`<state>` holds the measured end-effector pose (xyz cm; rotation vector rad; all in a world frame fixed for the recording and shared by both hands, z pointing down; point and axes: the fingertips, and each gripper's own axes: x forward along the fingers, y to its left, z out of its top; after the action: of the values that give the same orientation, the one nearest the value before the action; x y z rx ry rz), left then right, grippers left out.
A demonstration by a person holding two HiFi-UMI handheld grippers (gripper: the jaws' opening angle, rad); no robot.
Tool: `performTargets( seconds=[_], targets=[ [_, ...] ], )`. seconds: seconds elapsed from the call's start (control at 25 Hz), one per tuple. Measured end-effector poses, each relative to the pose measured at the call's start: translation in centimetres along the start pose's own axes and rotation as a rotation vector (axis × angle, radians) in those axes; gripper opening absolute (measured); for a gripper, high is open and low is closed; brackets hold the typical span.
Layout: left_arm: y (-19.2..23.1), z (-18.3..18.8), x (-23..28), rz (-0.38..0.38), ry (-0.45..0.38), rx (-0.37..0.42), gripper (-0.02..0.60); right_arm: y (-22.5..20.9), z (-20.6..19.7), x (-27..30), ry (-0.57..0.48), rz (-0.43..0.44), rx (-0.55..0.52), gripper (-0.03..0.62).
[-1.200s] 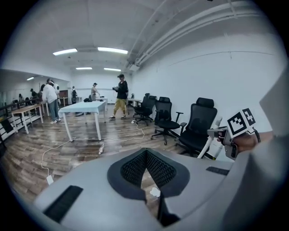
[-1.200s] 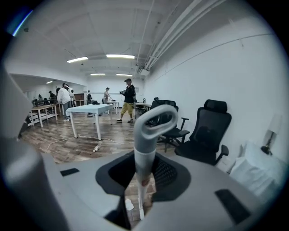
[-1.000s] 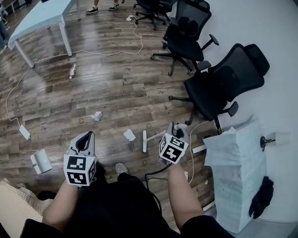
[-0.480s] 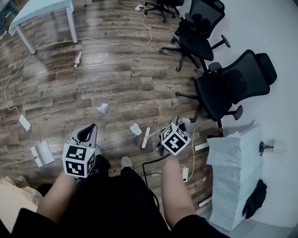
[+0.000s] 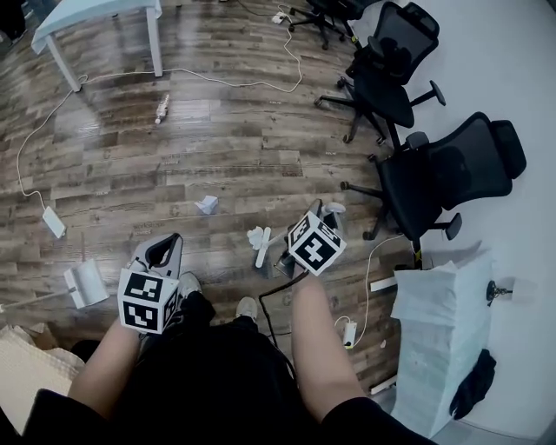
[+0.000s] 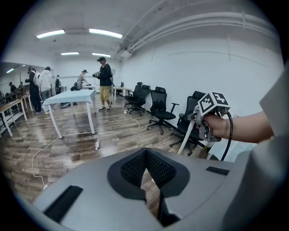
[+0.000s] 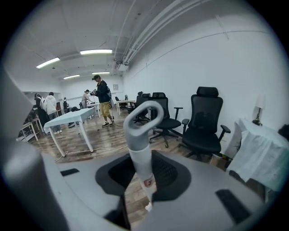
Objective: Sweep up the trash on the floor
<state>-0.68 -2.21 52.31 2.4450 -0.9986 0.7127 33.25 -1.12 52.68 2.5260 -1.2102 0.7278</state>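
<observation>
No text can be read anywhere. The small red sticker (image 7: 147, 182) on the white handle (image 7: 139, 149) is too blurred to read.

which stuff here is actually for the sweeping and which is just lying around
For the job:
- broom, clamped in the right gripper
- crumpled paper
- second paper scrap beside the broom
- what looks like a dustpan

Just lying about:
- office chairs
- table
- cable trailing on the floor
- covered stack by the wall

Brown wood-grain floor (image 5: 226, 148); white paper scrap (image 5: 207, 205); black chairs (image 5: 434, 182); pale blue table (image 5: 87, 13); light grey broom handle (image 7: 137, 140)
</observation>
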Motion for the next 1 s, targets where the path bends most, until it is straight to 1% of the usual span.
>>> performTargets(
  seconds=[0.12,0.32,0.48,0.72,1.0],
  targets=[
    [1.6,0.4,-0.3,0.008,-0.017,-0.007,-0.006,3.0,1.2,0.8,-0.007,0.018,0.013,0.106],
    [4.6,-0.2,-1.3,0.044,-0.020,-0.049,-0.005,9.7,2.3,2.2,-0.006,0.086,0.002,0.106],
    [6.5,-1.3,-1.8,0.084,-0.014,-0.052,-0.006,14.9,2.9,3.1,-0.008,0.158,-0.021,0.106],
    [9.7,-2.3,-3.2,0.148,-0.018,-0.099,-0.006,23.6,3.2,3.7,0.007,0.276,-0.055,0.106],
    [13.2,-3.4,-5.4,0.224,-0.019,-0.164,-0.006,32.8,2.1,2.3,0.026,0.425,-0.103,0.106]
  ],
)
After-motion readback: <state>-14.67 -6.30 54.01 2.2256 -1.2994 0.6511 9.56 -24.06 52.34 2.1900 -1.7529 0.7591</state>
